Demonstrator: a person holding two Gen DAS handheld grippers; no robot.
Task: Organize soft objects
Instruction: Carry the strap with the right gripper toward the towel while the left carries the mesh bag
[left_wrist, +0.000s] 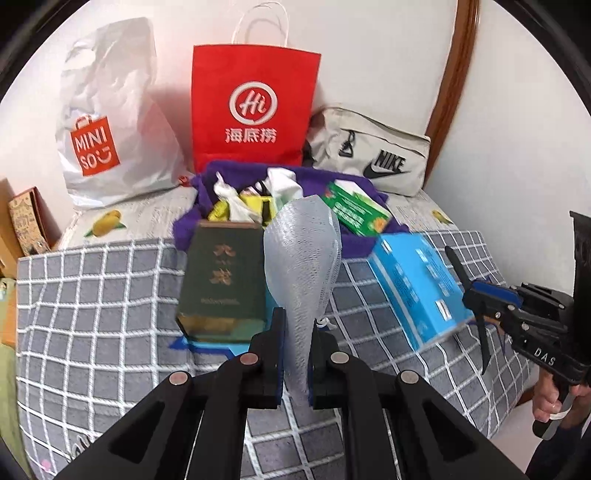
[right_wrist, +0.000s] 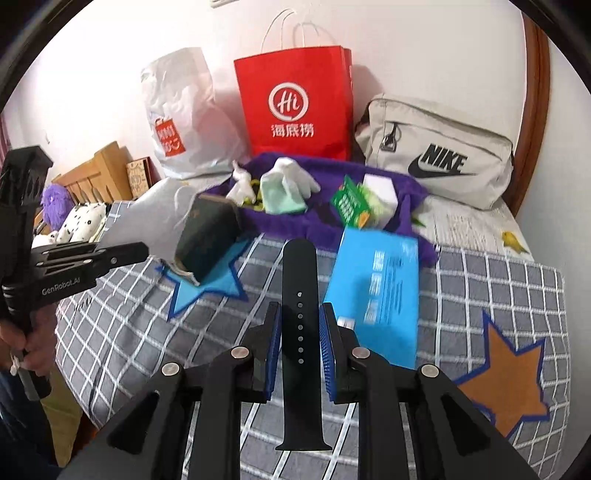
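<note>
Item one: my left gripper (left_wrist: 295, 363), jaws pinched tight on a white foam net sleeve (left_wrist: 304, 258), ribbed, pear-shaped, rising toward 12 o'clock. Item two: my right gripper (right_wrist: 299, 345), jaws narrowly parted, clamping a black rubber watch strap (right_wrist: 300, 314), smooth, perforated, upright. Below both: checked grey blanket (left_wrist: 92, 314), bed. At 12 o'clock, fuzzy purple cloth (right_wrist: 332, 173); glossy blue box (right_wrist: 376, 291) at 2.

**Legible markings on the bed**

- White plastic carrier bag (left_wrist: 110, 122), at 10 o'clock: "MINISO" on an orange bag emblem.
- Red paper bag (left_wrist: 255, 107), at 12 o'clock: "Hi" in a white ring, Chinese characters beneath.
- Beige fabric pouch (left_wrist: 373, 155), at 2 o'clock: "NIKE" with swoosh.
- Left gripper (right_wrist: 142, 250), on its black body: "GenRobot.AI".
- Right gripper (left_wrist: 467, 295), on its black body: "DAS".
</note>
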